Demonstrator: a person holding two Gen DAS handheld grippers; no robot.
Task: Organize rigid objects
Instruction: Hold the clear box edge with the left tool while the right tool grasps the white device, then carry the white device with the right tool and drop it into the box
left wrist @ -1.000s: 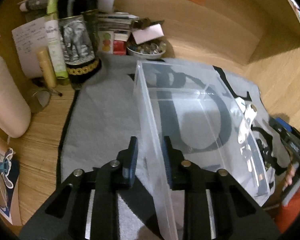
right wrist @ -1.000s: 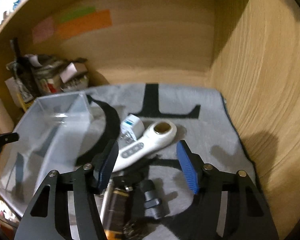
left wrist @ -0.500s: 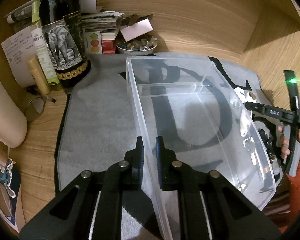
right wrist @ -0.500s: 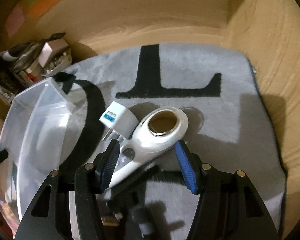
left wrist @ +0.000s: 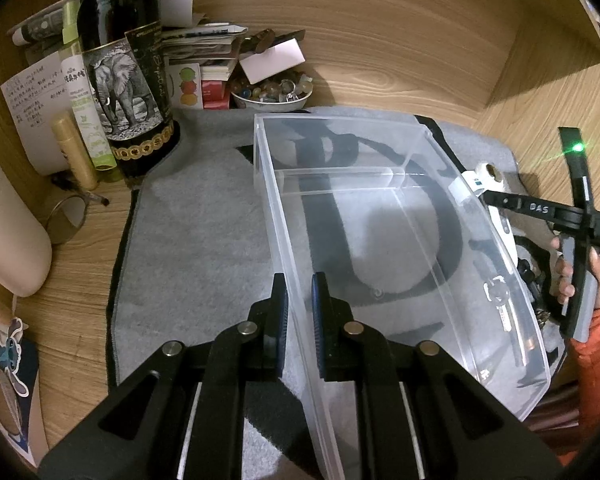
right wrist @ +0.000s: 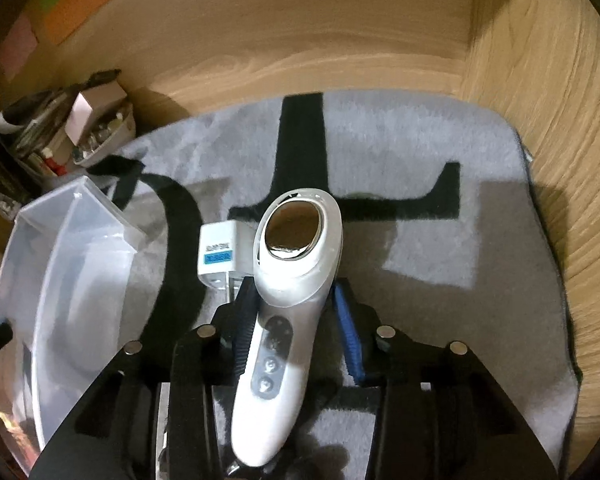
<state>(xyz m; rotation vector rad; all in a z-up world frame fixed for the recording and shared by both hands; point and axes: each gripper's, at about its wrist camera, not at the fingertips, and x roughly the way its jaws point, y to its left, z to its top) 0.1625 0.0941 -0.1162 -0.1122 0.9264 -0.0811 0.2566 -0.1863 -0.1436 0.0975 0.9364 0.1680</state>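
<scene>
The left gripper (left wrist: 298, 304) pinches the clear bin's (left wrist: 452, 216) thin wall — light, flexible plastic. The right gripper (right wrist: 296, 320) straddles the white handheld device (right wrist: 286, 304) on the grey mat (right wrist: 440, 240), jaws apart, not yet clamped. Its glossy, rigid shell looks slippery — the narrow waist below the head seems the best hold.

The white handheld device (right wrist: 284, 312) hides the gap between the right gripper (right wrist: 296, 320) pads, so contact cannot be confirmed; its lower end is partly lost behind the gripper body; the white plug adapter (right wrist: 220, 252) label is too blurred to read; the clear plastic bin (right wrist: 64, 280) runs off the left edge; items behind its far wall (left wrist: 500, 264) are indistinct; the handwritten note (left wrist: 32, 96) is illegible.
</scene>
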